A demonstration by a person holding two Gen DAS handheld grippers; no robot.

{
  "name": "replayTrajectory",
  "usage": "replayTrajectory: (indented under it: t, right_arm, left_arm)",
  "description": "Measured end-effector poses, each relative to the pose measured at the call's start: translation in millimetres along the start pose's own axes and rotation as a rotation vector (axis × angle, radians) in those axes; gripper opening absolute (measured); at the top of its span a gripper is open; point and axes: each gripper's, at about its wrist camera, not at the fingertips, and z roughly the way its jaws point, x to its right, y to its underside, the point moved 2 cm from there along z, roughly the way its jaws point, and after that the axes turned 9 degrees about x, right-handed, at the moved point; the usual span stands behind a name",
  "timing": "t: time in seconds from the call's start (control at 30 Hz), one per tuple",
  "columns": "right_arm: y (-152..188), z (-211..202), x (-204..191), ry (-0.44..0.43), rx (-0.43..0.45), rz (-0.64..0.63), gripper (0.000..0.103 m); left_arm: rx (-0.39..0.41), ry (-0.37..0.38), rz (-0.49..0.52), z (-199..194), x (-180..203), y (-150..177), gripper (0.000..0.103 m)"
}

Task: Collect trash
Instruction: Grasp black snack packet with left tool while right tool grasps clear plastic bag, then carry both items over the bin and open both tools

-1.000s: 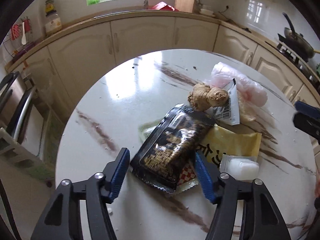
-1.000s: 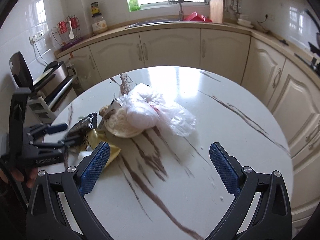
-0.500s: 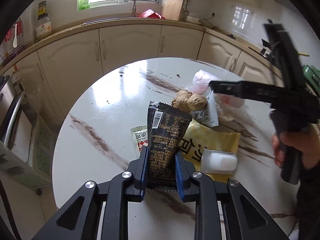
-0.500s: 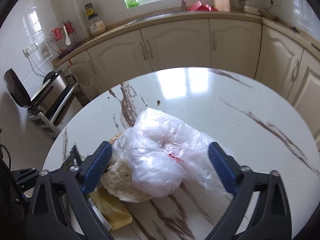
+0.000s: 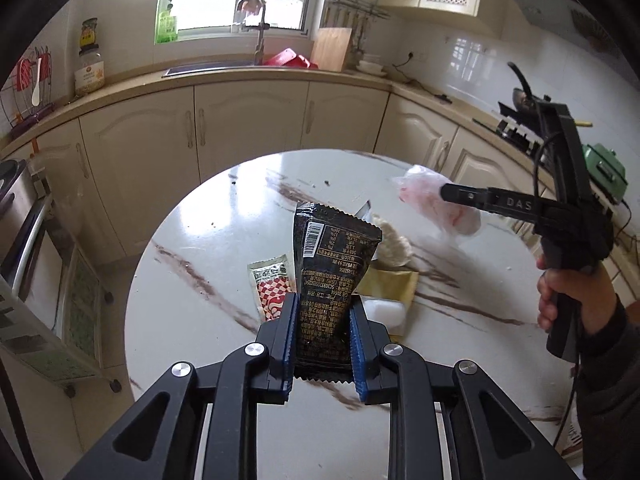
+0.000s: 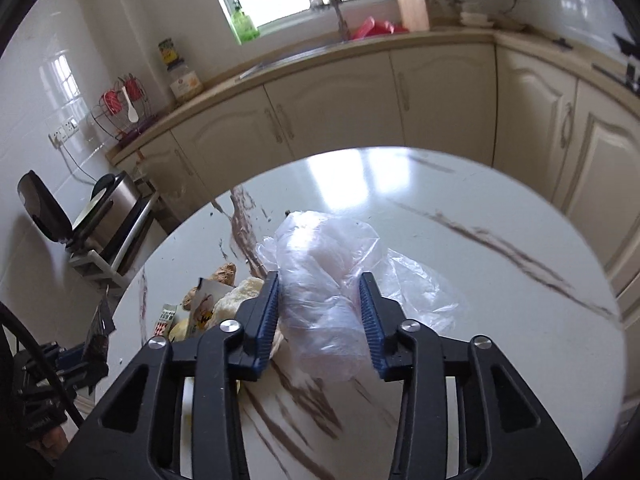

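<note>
— Between the blue pads of the left gripper (image 5: 323, 344), what is held?
— A black snack wrapper (image 5: 329, 276), clamped at its lower end and standing upright, barcode and pale print facing the camera, its top edge crimped. It is lifted clear of the round marble table (image 5: 192, 264).

— And the right gripper (image 6: 320, 320)?
— Its jaws are closed partway onto a crumpled clear plastic bag (image 6: 332, 280), which bulges between and beyond the pads, with a loose flap trailing to the right.

— What does the left view give that the right one lacks?
— The right gripper from the side, gripped by the person's right hand (image 5: 568, 292), with the bag raised above the far right of the table; faint pink shows through the film. It also shows a red-checked sachet (image 5: 272, 284) lying flat just left of the wrapper, a yellow packet (image 5: 390, 284) and a white block (image 5: 386, 314) behind the right pad.

— And the right view alone?
— Ginger (image 6: 224, 274) and a printed carton piece (image 6: 206, 306) on the table, left of the bag, plus the left gripper low at the left edge with the black wrapper.
</note>
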Motion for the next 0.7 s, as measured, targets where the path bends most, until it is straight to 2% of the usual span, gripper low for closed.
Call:
replayTrajectory:
  t: [0.33, 0.57, 0.7]
  right_arm:
    - [23, -85, -28, -0.033, 0.037, -0.039, 0.022]
    - [34, -138, -83, -0.114, 0.081, -0.083, 0.022]
    - [44, -153, -141, -0.200, 0.083, -0.140, 0.022]
  left_arm:
    - [0.054, 0.023, 0.008, -77, 18, 28, 0.019]
    - [0.078, 0.018, -0.018, -136, 16, 58, 0.019]
    - [0.097, -0.004, -0.046, -173, -2, 79, 0.019]
